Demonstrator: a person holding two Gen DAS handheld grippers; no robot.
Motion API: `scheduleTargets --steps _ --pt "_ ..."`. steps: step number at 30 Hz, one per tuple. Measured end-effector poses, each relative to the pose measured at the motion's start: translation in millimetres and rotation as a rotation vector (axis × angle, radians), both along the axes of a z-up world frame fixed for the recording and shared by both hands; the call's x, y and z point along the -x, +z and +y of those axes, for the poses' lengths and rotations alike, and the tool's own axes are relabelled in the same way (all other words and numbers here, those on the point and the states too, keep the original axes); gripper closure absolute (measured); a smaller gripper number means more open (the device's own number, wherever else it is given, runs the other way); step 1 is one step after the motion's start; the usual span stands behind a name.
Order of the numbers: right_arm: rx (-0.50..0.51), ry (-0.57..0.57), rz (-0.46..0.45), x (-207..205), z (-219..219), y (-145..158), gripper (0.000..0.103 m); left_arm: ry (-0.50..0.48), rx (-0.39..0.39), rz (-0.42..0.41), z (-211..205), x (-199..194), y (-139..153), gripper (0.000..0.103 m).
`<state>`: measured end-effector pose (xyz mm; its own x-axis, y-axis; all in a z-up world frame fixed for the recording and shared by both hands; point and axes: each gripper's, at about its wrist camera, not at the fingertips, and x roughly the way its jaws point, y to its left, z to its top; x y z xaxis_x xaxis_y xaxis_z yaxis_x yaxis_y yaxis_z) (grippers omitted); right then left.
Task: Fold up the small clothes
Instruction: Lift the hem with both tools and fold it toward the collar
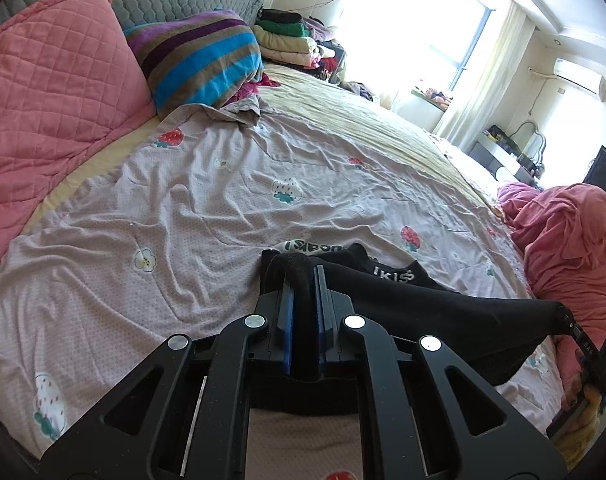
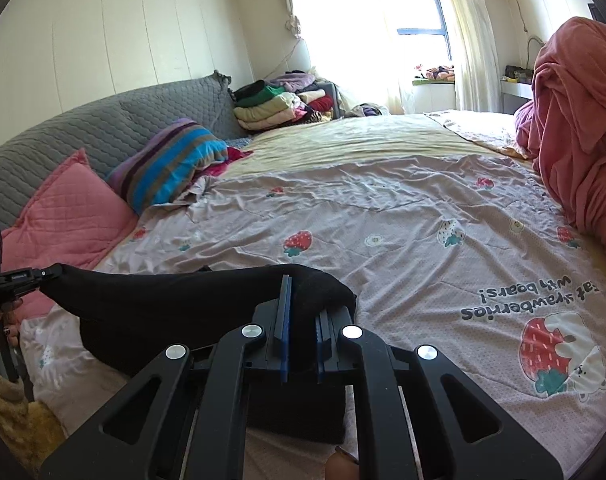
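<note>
Two grippers, left gripper (image 1: 303,280) and right gripper (image 2: 303,300), have their jaws clamped on opposite ends of a black garment (image 1: 443,316), stretched just above the bed (image 1: 183,208). Beyond lie a strawberry-print sheet (image 2: 383,232), then a striped pillow (image 1: 199,60).

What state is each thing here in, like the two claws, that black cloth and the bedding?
left gripper: shut on the black garment.
right gripper: shut on the black garment.
black garment: stretched between both grippers, hanging above the bed.
strawberry sheet: spread flat, wrinkled.
clothes pile: folded, stacked.
</note>
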<state>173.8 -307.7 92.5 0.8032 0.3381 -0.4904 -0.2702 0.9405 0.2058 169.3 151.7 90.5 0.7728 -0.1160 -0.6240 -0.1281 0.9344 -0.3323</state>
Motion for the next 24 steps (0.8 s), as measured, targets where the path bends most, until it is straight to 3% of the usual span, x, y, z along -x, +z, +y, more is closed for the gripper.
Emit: scheduleTargets --steps 9,24 --pt "0.042 -0.023 0.05 -27.3 6.8 -25.0 0.095 0.014 -0.039 0.047 -4.4 -28.2 -27.4 0.1" --pt "0.106 -0.065 0.126 -66.5 16.4 -68.6 0.095 0.026 -0.033 0.089 -5.8 -64.3 -67.3 0.1"
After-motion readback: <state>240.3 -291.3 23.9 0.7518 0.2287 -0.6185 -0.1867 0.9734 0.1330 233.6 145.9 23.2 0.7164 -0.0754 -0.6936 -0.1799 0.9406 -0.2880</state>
